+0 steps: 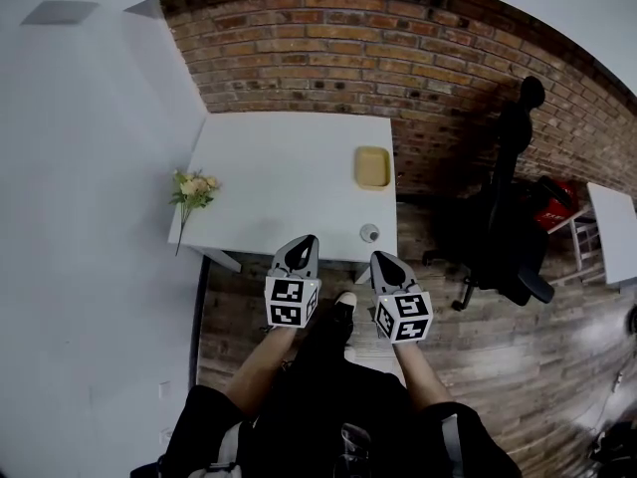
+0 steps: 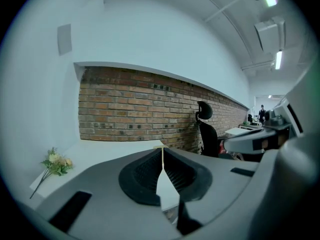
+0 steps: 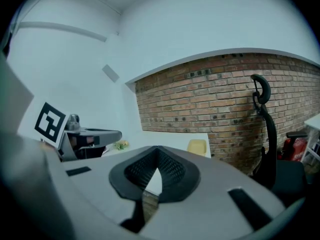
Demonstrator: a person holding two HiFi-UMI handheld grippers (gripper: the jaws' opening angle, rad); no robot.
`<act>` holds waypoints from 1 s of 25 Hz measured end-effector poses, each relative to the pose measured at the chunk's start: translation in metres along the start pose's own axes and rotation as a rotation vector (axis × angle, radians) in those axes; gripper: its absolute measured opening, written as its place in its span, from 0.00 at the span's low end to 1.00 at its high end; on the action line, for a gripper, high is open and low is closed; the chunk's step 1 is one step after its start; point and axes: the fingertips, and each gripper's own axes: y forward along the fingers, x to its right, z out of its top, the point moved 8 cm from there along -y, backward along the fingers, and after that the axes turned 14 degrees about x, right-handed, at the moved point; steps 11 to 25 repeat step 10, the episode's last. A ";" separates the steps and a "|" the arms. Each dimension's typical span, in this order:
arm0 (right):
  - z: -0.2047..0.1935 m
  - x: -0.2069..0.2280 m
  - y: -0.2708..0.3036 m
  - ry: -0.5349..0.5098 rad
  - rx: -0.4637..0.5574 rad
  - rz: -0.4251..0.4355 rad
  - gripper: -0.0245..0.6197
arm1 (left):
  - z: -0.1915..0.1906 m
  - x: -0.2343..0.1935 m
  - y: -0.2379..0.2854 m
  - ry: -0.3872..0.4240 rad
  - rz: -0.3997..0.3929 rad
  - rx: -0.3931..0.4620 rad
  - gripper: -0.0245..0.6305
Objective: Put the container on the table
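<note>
A pale yellow container [image 1: 372, 167] lies on the white table [image 1: 289, 167] near its right edge; in the right gripper view the container [image 3: 197, 146] shows past the jaws. Both grippers hover over the table's near edge, well short of the container. My left gripper [image 1: 308, 241] is shut with nothing in it, its jaws meeting in a seam in the left gripper view [image 2: 162, 151]. My right gripper [image 1: 382, 258] is also shut and empty [image 3: 157, 153]. A small grey round object [image 1: 369, 232] sits on the table just ahead of the right gripper.
A bunch of flowers [image 1: 193, 189] lies at the table's left edge. A brick wall [image 1: 398, 48] backs the table. A black office chair [image 1: 506, 217] stands to the right on the wooden floor, with a red object [image 1: 553, 203] and another white table [image 1: 610, 229] beyond.
</note>
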 end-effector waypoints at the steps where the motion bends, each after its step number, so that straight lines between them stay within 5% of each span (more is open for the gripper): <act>1: 0.000 -0.002 -0.002 -0.001 -0.002 0.001 0.07 | 0.000 0.001 -0.002 -0.001 -0.001 0.001 0.07; 25: -0.003 -0.009 -0.010 -0.007 -0.006 0.003 0.07 | -0.005 0.003 -0.014 -0.007 -0.003 0.001 0.07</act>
